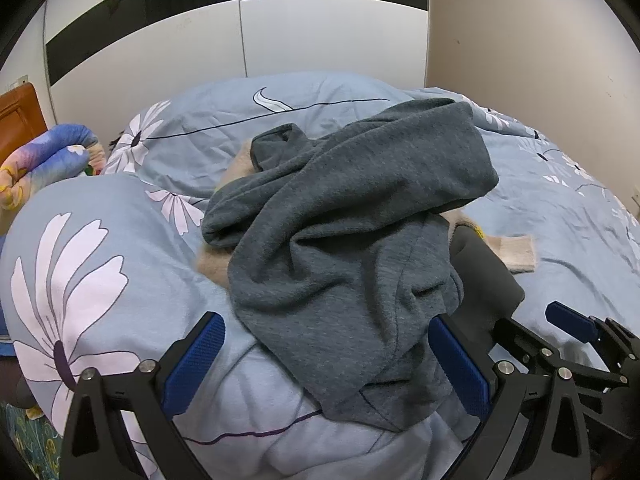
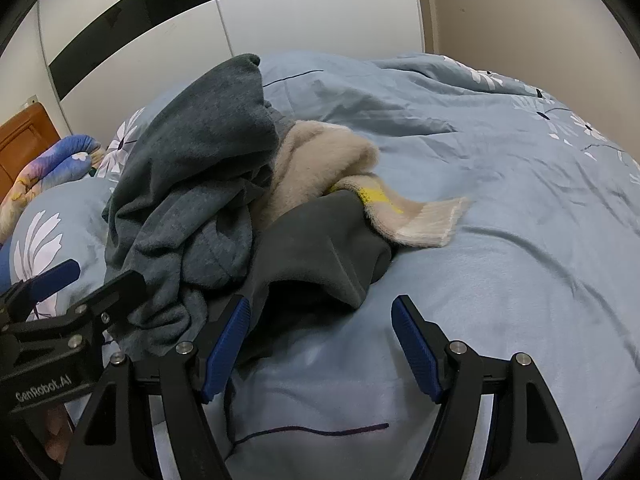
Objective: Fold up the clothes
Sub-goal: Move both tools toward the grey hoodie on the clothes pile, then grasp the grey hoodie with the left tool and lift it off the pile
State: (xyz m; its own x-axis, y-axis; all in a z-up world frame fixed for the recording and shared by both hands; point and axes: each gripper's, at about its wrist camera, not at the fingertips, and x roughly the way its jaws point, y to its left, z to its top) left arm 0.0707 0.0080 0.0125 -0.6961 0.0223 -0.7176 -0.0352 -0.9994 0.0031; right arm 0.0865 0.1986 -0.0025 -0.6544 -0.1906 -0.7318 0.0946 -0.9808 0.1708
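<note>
A crumpled blue-grey knit garment [image 1: 344, 216] lies heaped on the bed, its near edge lying between the fingers of my open left gripper [image 1: 332, 356]. It also shows in the right wrist view [image 2: 192, 184]. Under it lie a beige fluffy garment [image 2: 316, 160] with a yellow patch and a dark grey garment [image 2: 320, 248]. My right gripper [image 2: 320, 344] is open, its left finger touching the dark grey garment's edge. The right gripper shows in the left wrist view [image 1: 572, 320], and the left gripper in the right wrist view [image 2: 80, 280].
The bed is covered by a light blue floral duvet [image 2: 500, 220]. A colourful rolled quilt [image 1: 44, 160] and a wooden headboard [image 1: 18, 116] are at the left. White and black wardrobe doors [image 1: 240, 32] stand behind the bed.
</note>
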